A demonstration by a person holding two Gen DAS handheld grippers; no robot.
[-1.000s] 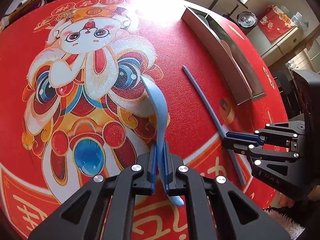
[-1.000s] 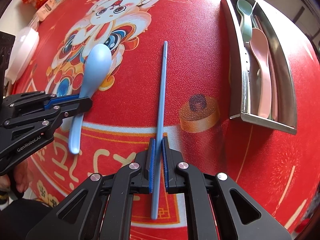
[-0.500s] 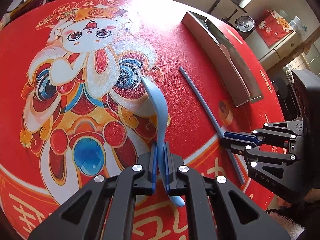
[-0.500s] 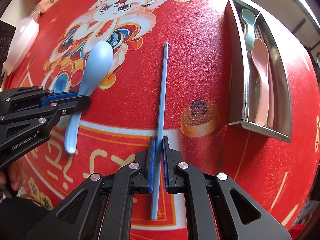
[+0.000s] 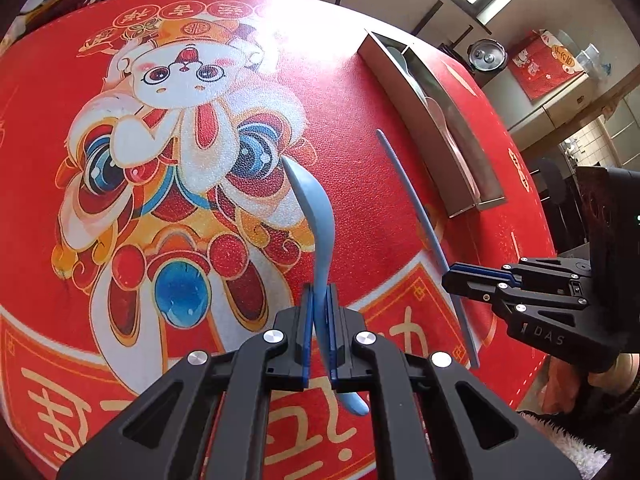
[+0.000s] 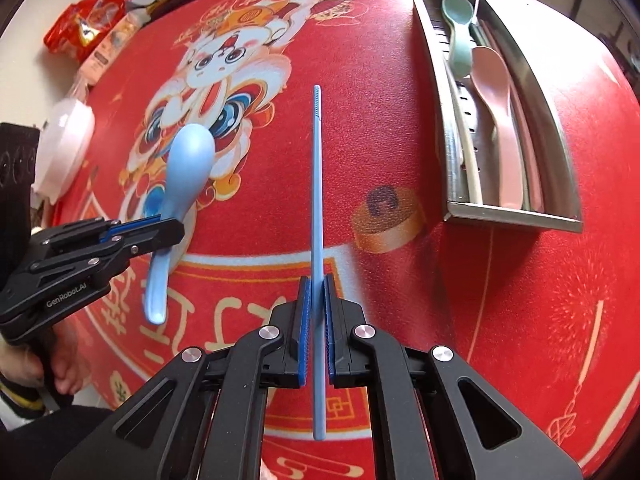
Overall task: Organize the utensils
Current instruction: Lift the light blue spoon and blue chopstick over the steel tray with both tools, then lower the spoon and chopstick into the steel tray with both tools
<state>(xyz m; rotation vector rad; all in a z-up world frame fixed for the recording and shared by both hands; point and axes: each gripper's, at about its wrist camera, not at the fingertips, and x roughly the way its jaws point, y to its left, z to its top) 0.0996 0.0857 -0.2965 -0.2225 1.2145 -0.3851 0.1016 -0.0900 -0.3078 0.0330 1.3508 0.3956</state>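
My left gripper (image 5: 318, 300) is shut on the handle of a light blue spoon (image 5: 316, 220), whose bowl points away over the red mat. From the right wrist view the same spoon (image 6: 188, 168) hangs in the left gripper (image 6: 168, 230) at the left. My right gripper (image 6: 316, 292) is shut on a long blue chopstick (image 6: 317, 184), held near its thick end. That chopstick (image 5: 416, 200) and the right gripper (image 5: 460, 276) show at the right of the left wrist view. Both utensils look lifted off the mat.
A steel utensil tray (image 6: 560, 128) lies at the right with a green spoon (image 6: 458, 20), a pink spoon (image 6: 496, 100) and chopsticks inside; the tray (image 5: 404, 80) shows at upper right. Snack packets (image 6: 88, 24) and a white lidded container (image 6: 64, 140) sit at the left edge. A hand (image 6: 36, 364) grips the left tool.
Both grippers have risen slightly with the spoon and the chopstick still gripped. The right view has shifted so the tray now sits farther right and higher.
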